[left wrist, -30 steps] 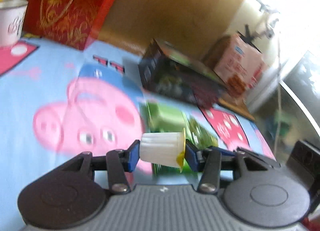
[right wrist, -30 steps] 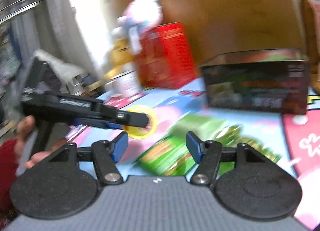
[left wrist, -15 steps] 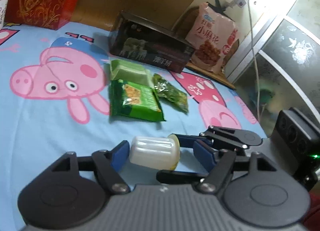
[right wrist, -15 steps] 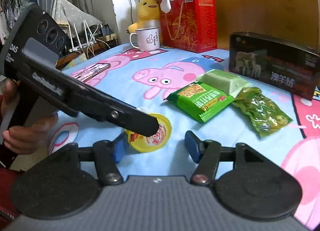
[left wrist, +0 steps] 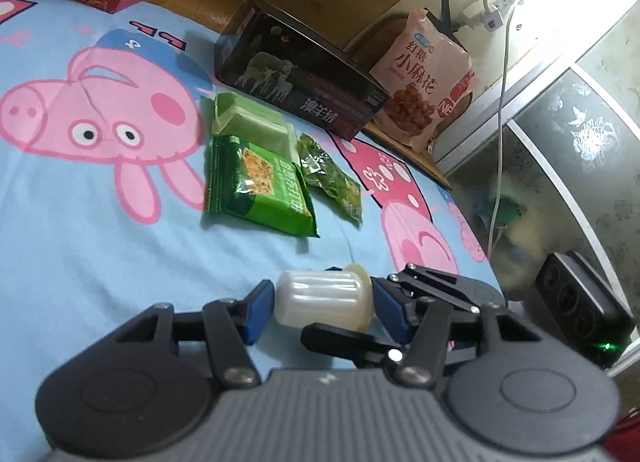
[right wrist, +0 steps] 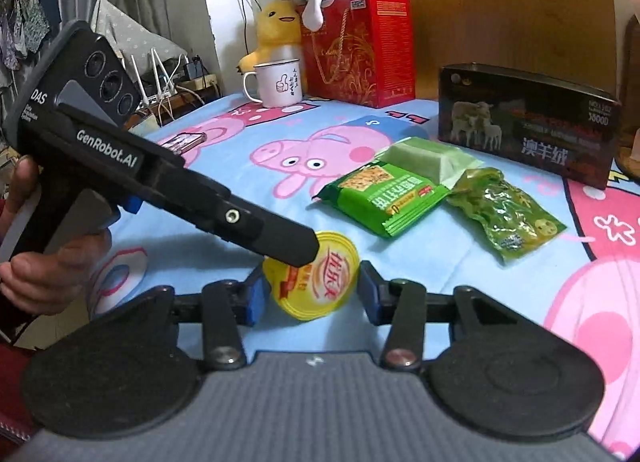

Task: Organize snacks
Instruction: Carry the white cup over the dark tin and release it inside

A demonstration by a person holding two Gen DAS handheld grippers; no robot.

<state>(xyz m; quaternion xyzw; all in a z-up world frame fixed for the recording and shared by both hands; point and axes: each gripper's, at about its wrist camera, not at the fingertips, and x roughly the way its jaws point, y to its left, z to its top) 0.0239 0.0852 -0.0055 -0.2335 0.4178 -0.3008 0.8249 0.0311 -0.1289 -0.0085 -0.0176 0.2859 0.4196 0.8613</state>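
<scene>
Both grippers tilt down over the blue sheet (left wrist: 80, 246), jaws just closing around one jelly cup (left wrist: 323, 301): left gripper (left wrist: 322, 304) across its sides, right gripper (right wrist: 310, 290) flanking its yellow lid, neither clearly pressing.

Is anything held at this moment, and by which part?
The jelly cup sits between both grippers: left gripper across base and lid, right gripper across its sides. Both have just been closing; which one grips cannot be told.

Sheet (right wrist: 248, 133): light blue, pink cartoon-pig print. Jelly cup (left wrist: 322, 300): milky white, ribbed; lid yellow with red lettering. Cracker packet (right wrist: 386, 197): green. Gift box (right wrist: 360, 49): red, gold scrollwork. Mug (right wrist: 278, 81): white. Tongs' pads (right wrist: 254, 298): blue.
</scene>
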